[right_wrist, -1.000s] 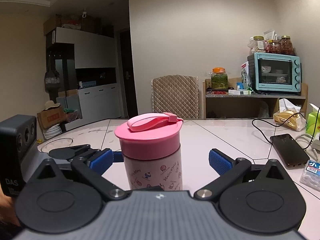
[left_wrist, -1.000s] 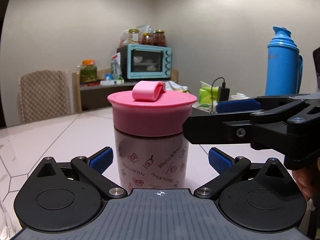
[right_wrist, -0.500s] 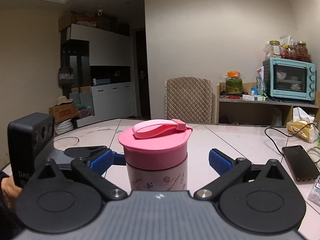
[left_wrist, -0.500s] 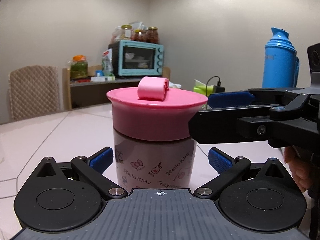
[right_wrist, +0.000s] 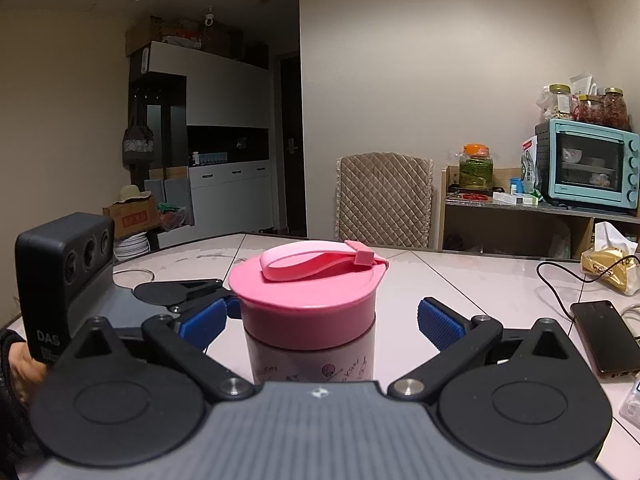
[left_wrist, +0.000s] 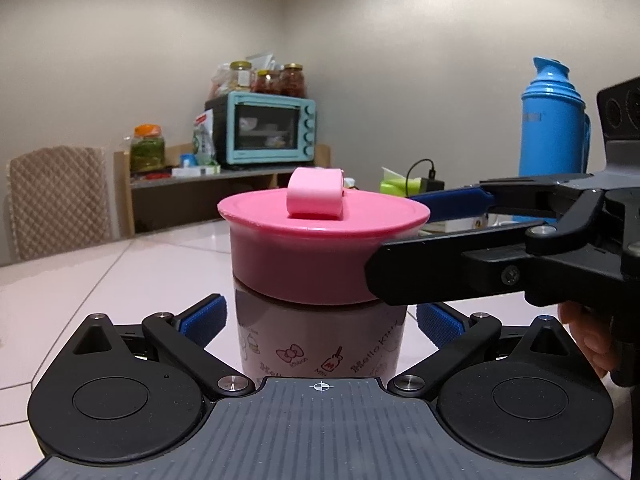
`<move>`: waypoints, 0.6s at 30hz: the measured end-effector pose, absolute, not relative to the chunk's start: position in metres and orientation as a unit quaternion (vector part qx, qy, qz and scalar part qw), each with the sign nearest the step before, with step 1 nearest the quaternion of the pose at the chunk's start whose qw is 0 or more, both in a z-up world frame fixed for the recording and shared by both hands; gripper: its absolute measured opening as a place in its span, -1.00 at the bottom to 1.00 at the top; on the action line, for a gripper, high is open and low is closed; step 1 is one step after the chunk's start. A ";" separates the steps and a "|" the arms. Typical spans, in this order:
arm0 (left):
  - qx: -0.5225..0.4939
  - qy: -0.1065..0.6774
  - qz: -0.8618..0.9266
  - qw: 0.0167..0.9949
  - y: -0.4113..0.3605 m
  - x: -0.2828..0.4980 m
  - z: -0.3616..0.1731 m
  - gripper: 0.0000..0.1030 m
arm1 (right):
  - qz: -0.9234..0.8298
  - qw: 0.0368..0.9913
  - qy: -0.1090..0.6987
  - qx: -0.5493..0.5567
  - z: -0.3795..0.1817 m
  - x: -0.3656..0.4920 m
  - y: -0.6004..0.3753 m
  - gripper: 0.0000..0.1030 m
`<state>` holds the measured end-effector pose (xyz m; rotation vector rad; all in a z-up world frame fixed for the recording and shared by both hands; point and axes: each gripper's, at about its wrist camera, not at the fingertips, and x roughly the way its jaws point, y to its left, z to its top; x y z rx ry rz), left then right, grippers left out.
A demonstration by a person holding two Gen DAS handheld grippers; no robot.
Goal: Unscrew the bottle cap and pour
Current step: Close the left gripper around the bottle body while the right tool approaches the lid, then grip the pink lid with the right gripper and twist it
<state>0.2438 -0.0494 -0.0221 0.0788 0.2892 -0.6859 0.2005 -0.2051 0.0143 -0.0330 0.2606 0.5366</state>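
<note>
As both rigs close in over the last second, the pink cap (right_wrist: 308, 300) now sits squarely between my right gripper (right_wrist: 322, 320) pads, jaws wide and not yet touching, while my left gripper (left_wrist: 320, 320) brackets the printed bottle (left_wrist: 320, 348) body lower down, also spread open. I judge the grasp is next: body first, then cap. The bottle stands upright on the pale tiled table (right_wrist: 480, 280); teal oven (right_wrist: 588, 164), quilted chair (right_wrist: 384, 200) behind.
</note>
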 end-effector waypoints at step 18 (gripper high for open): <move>0.038 0.142 -0.342 0.928 -0.045 0.249 -0.024 0.74 | 0.276 0.950 0.143 -0.026 0.012 0.212 -0.195 1.00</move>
